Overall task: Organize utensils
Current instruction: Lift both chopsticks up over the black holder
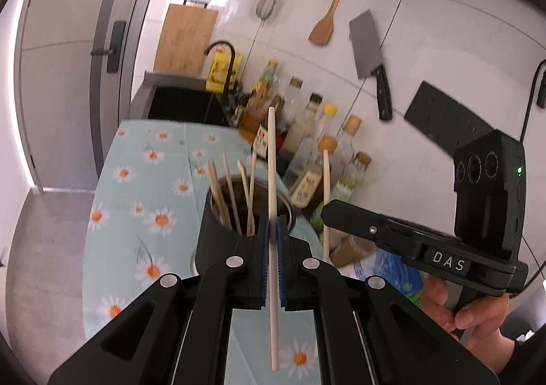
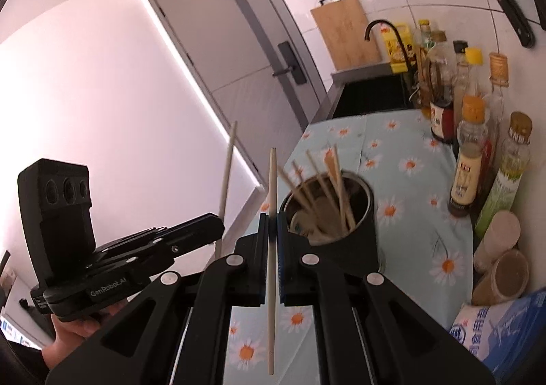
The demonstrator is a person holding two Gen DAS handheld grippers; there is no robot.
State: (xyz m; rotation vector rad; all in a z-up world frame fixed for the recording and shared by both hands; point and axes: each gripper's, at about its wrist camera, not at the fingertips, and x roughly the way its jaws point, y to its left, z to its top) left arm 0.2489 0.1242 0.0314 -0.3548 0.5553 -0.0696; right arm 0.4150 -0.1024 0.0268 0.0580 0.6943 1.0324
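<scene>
My left gripper (image 1: 272,227) is shut on a pale chopstick (image 1: 272,163) that stands nearly upright between its blue pads. My right gripper (image 2: 272,225) is shut on a second chopstick (image 2: 272,180), also upright. Each gripper shows in the other's view, the right gripper (image 1: 327,209) at the right and the left gripper (image 2: 218,224) at the left, each with its stick. Just beyond both stands a dark round holder (image 1: 218,231) (image 2: 355,238) with several wooden chopsticks (image 1: 232,194) (image 2: 324,190) leaning inside it. It rests on the daisy-print cloth (image 1: 143,187) (image 2: 409,166).
Sauce and oil bottles (image 1: 307,132) (image 2: 474,159) line the wall side of the counter, with jars (image 2: 501,269) and a blue bag (image 2: 505,327) nearer. A dark sink (image 1: 184,105) with a black tap lies beyond. A cleaver (image 1: 370,54), a wooden spatula (image 1: 324,26) and a cutting board (image 1: 186,40) hang on the tiled wall.
</scene>
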